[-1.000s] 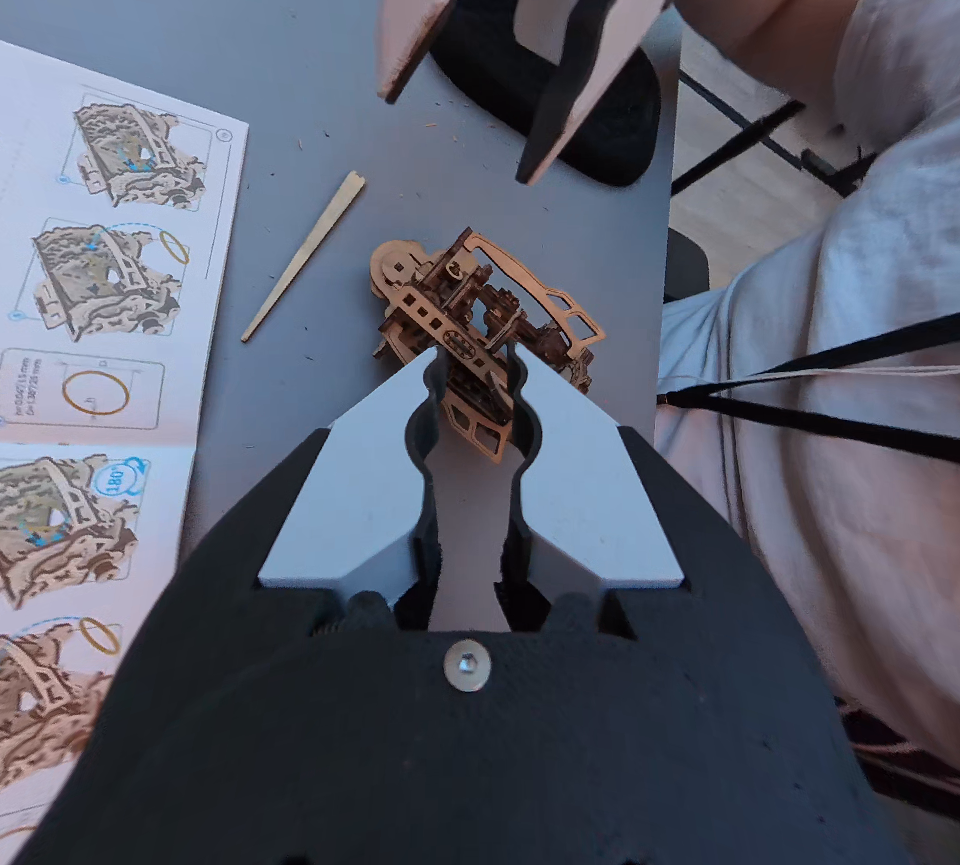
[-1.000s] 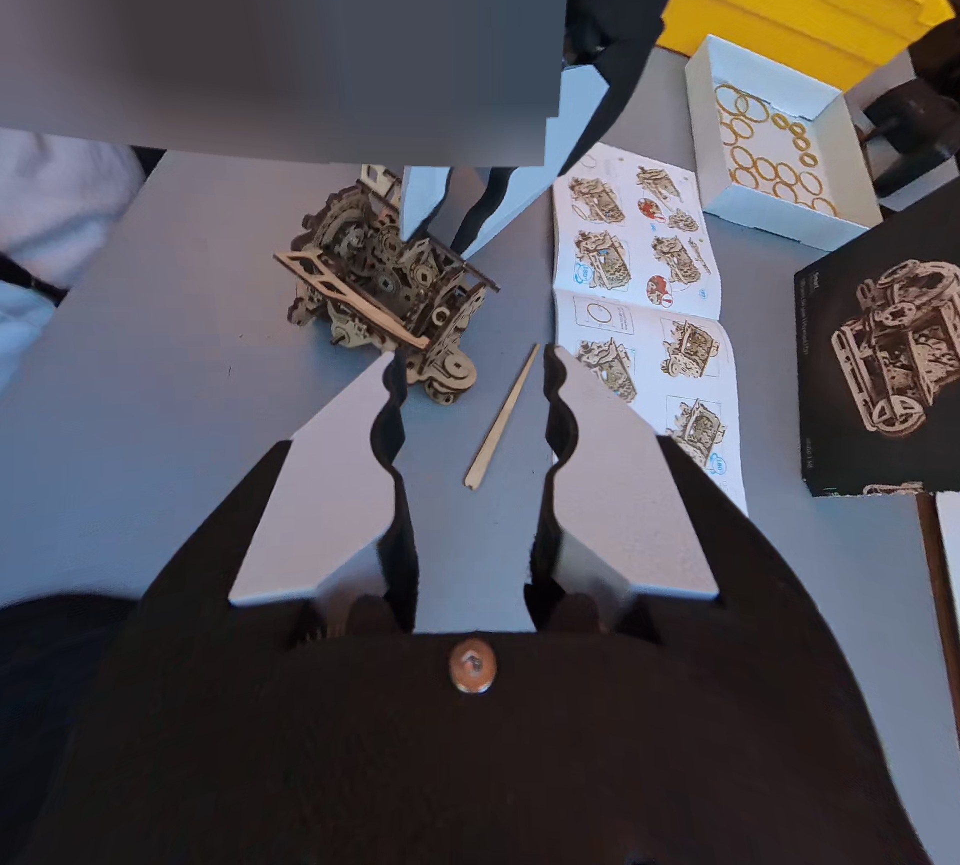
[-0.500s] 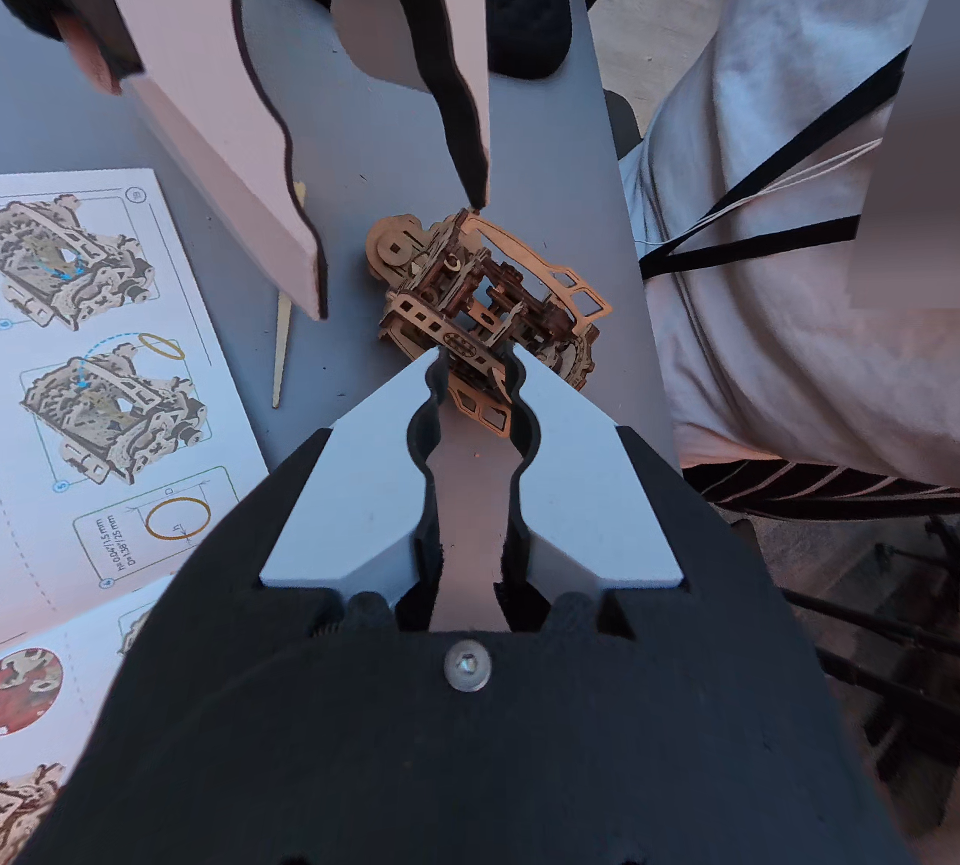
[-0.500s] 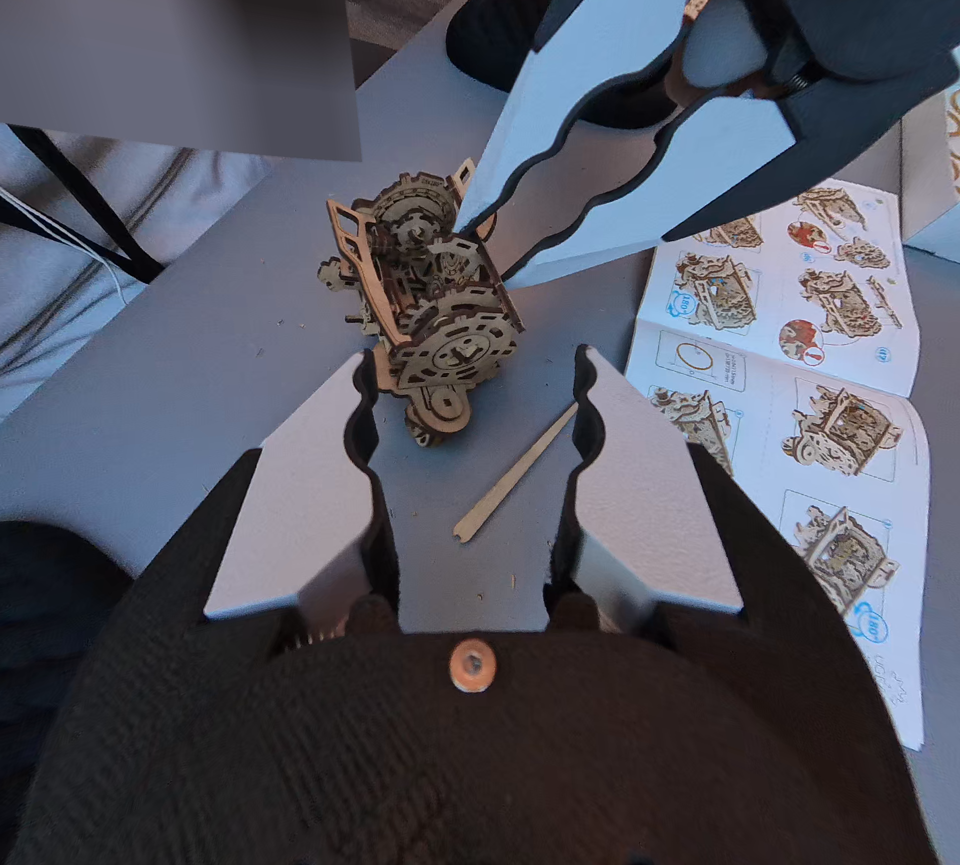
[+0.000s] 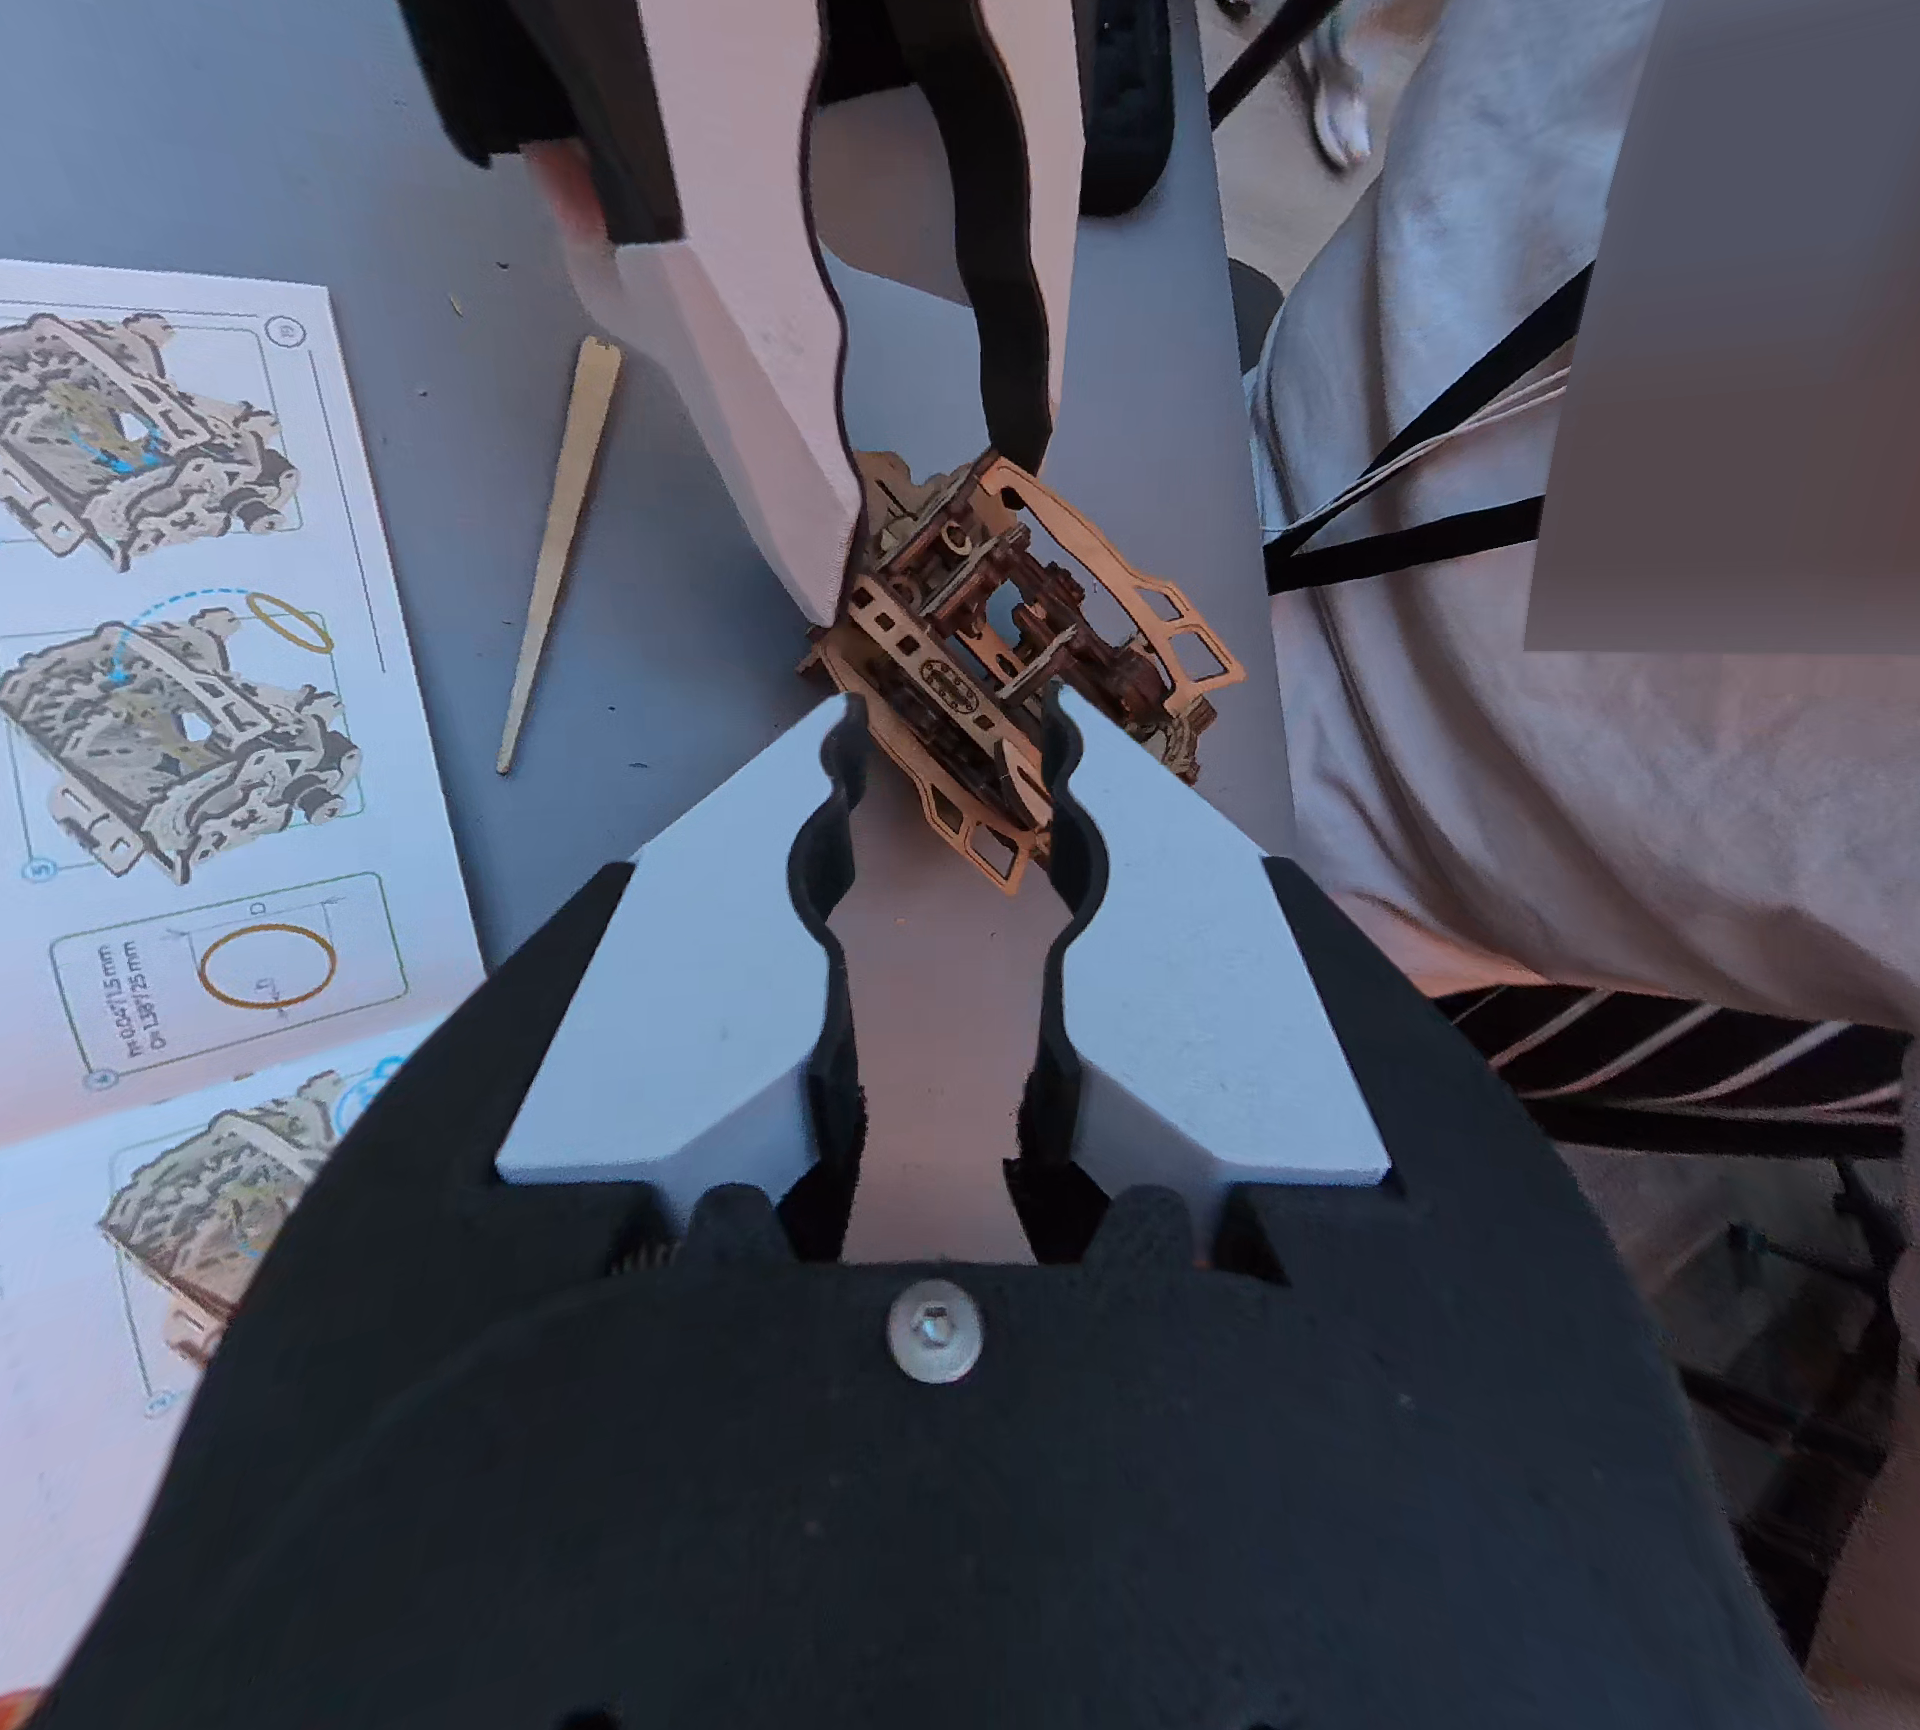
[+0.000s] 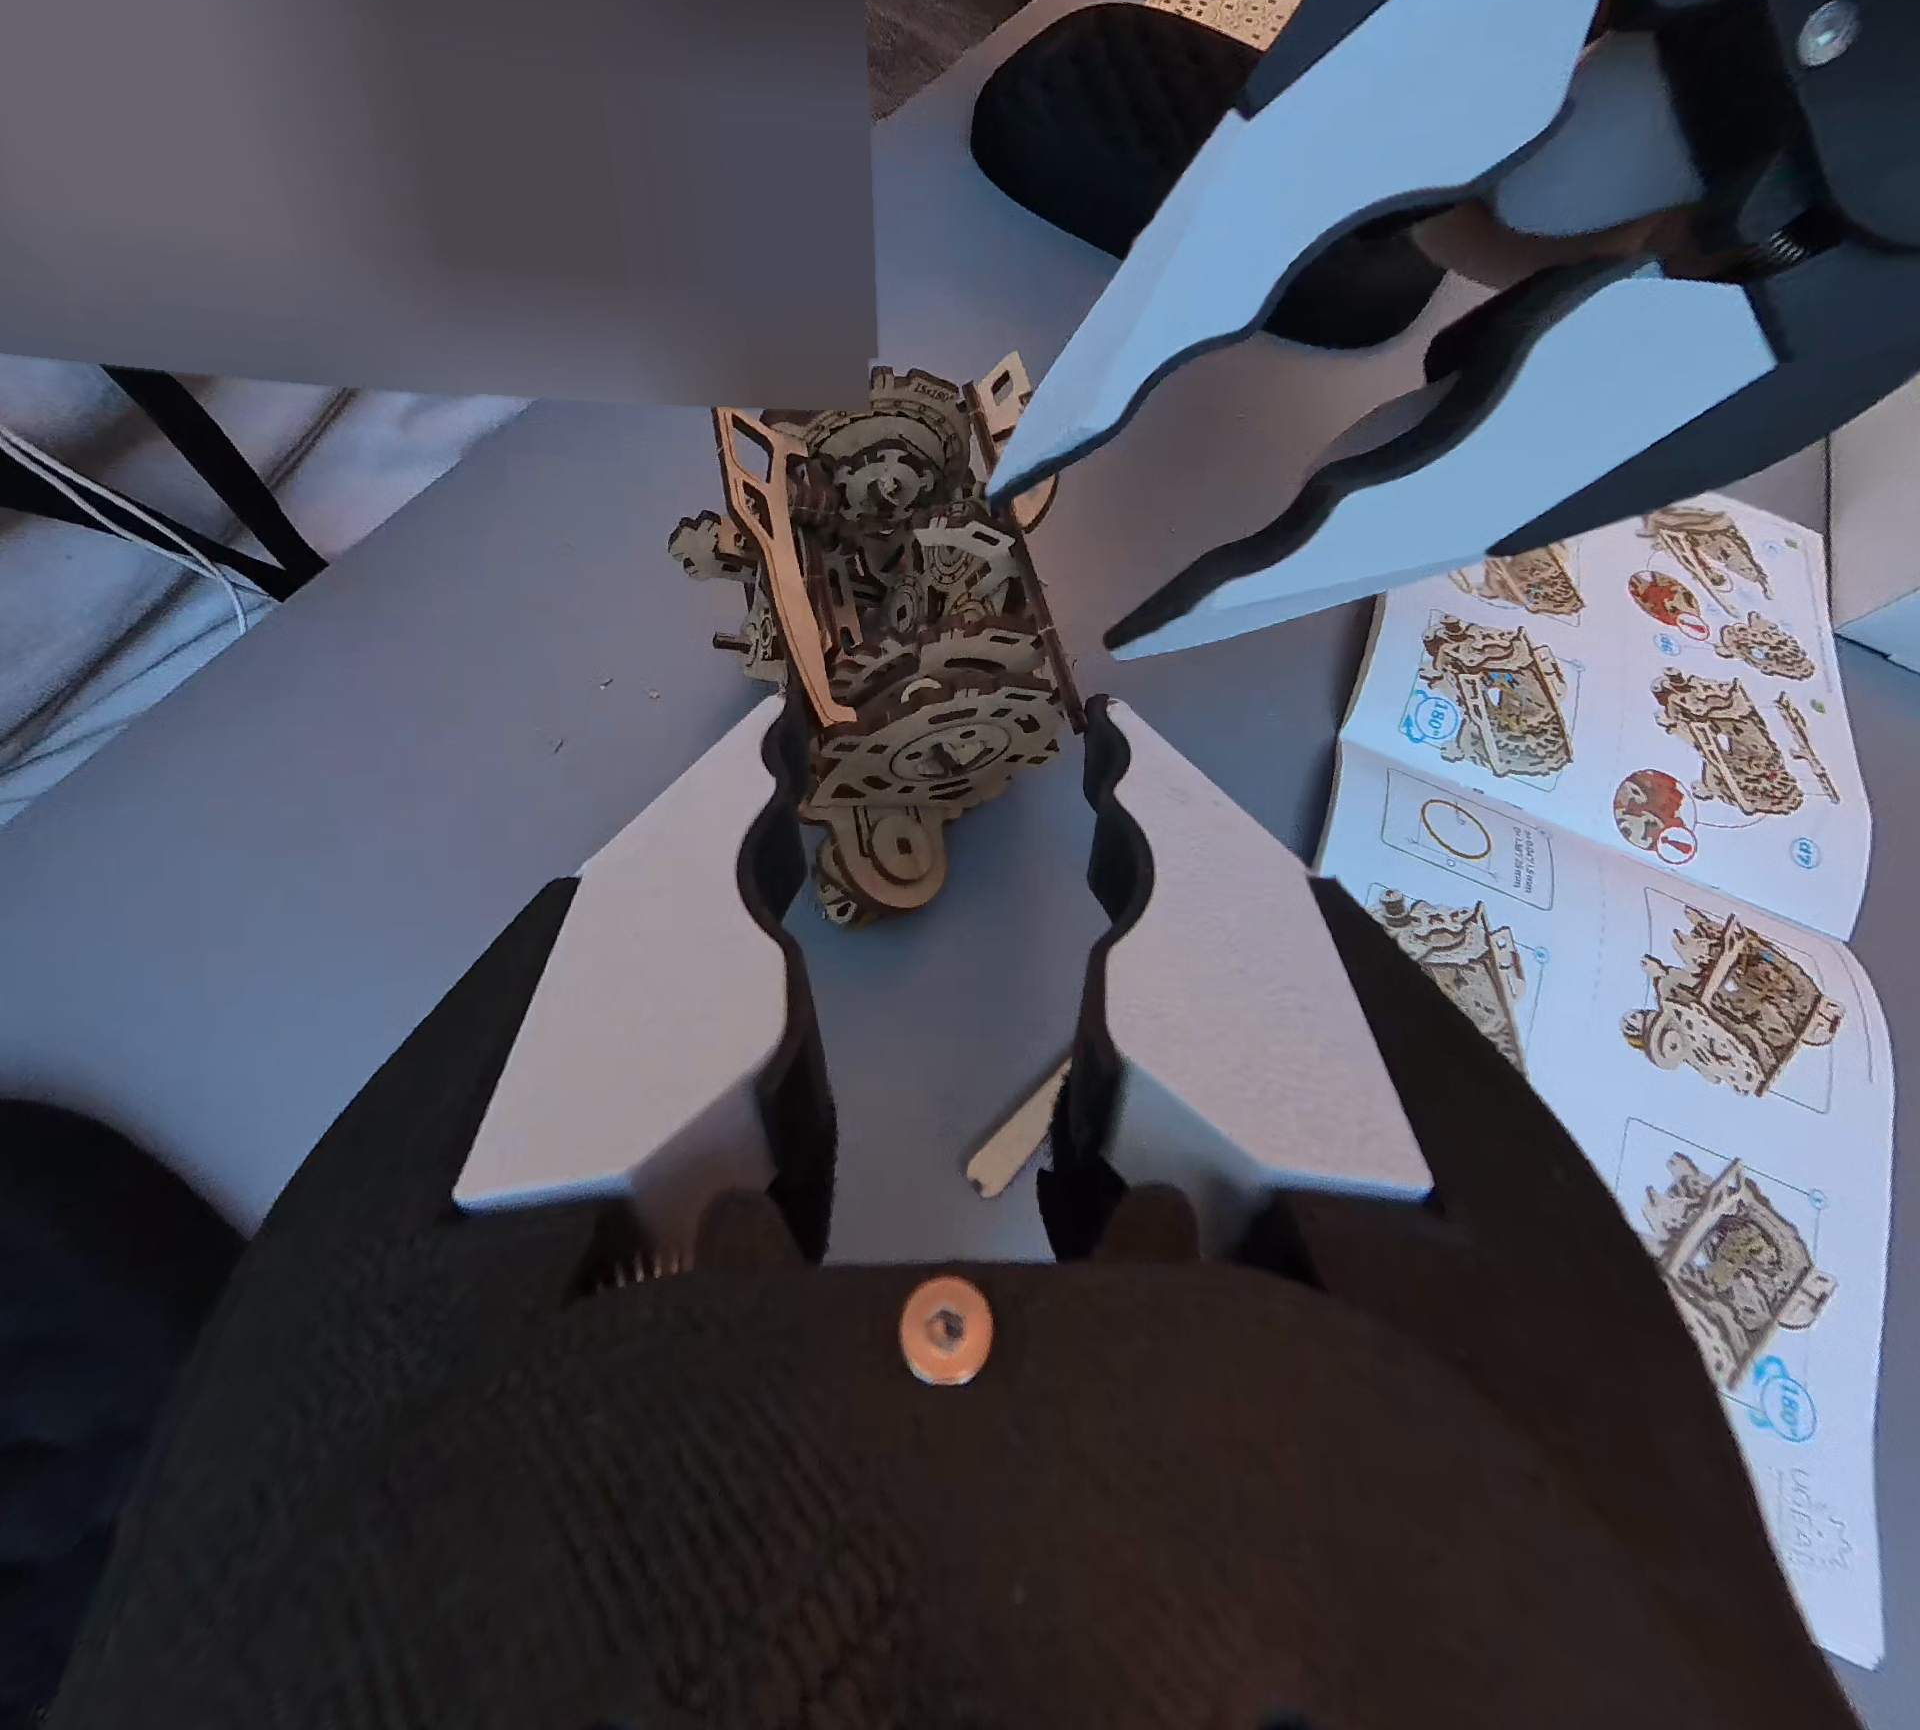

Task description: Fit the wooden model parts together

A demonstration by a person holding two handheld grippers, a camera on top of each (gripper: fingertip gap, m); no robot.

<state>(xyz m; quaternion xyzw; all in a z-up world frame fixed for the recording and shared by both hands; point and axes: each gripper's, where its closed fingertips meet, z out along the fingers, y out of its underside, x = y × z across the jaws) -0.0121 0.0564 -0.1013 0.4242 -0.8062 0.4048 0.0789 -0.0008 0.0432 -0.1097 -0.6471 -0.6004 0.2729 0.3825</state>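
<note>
The grey table (image 5: 260, 122) carries everything, with the open instruction booklet (image 5: 177, 662) spread at the left of the left wrist view. The left gripper (image 5: 951, 719) reaches in from the near side, its jaws narrowly parted around the near end of the wooden model (image 5: 997, 641); whether the pads actually press the wood cannot be told. The right gripper (image 6: 935, 724) comes from the opposite side, jaws wider, straddling the gear-faced end of the model (image 6: 894, 641).

The model stands near the table's right edge, close to the person's pale clothing (image 5: 1507, 589). In the left wrist view its long axis runs diagonally from far left to near right, the curved open frame on its right side and the round wheel end pointing far left toward the right gripper.

A thin tapered wooden stick (image 5: 556, 548) lies flat between booklet and model, pointed end near.

Half a second ago the right gripper's tips hung short of the model; now they flank its far end, and the model sits slightly more turned.
</note>
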